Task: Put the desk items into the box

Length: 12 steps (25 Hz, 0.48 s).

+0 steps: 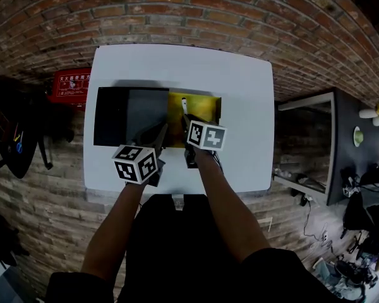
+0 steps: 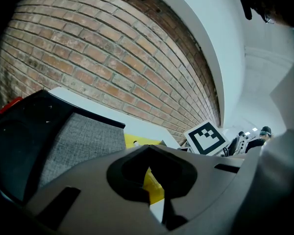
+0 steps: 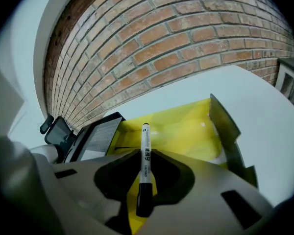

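Observation:
My right gripper (image 3: 145, 150) is shut on a white marker (image 3: 144, 155) with a black cap. The marker's tip points out over the open yellow box (image 3: 186, 129). In the head view the right gripper (image 1: 186, 120) hangs over the near edge of the yellow box (image 1: 205, 109), with the marker (image 1: 184, 103) sticking out ahead. My left gripper (image 1: 158, 132) hovers by the front edge of a black box with a grey lining (image 1: 129, 115). Its jaws meet at the tips with nothing between them (image 2: 148, 147). The grey lining (image 2: 73, 141) shows to its left.
Both boxes lie side by side on a white table (image 1: 183, 65) against a brick wall. A red case (image 1: 69, 84) sits on the floor to the left. A dark desk (image 1: 347, 144) stands to the right. The right gripper's marker cube (image 2: 206, 137) shows in the left gripper view.

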Tool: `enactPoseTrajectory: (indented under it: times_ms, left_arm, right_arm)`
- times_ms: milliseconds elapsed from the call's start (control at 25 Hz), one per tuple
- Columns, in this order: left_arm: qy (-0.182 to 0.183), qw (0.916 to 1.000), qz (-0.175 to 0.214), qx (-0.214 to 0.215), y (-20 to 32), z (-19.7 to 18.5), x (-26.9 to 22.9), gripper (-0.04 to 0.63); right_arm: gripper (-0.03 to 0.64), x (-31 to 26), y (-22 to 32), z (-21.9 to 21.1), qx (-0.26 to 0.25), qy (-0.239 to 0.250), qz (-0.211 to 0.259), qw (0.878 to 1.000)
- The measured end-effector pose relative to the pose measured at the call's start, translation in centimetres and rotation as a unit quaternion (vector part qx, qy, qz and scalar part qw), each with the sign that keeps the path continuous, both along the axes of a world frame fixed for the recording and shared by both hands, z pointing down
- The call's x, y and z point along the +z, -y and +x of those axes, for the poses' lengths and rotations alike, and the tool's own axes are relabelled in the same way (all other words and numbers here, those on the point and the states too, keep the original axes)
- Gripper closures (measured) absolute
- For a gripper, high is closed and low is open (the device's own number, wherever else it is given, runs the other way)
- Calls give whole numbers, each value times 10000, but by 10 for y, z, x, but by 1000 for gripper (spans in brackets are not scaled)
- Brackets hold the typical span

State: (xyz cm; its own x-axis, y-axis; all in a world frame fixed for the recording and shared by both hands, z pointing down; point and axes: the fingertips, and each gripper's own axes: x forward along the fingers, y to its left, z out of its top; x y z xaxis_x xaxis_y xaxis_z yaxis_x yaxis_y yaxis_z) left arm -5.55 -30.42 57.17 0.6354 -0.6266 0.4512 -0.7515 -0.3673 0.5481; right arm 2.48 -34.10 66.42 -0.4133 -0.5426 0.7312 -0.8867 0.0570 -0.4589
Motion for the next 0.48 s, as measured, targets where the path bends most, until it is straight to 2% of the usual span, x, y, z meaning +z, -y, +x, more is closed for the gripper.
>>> enactPoseTrajectory:
  times_ms: [480]
  left_arm:
    - [26, 10000, -16, -27, 3, -4, 2, 583]
  right_arm:
    - [538, 17, 0, 8, -202, -486, -244, 9983]
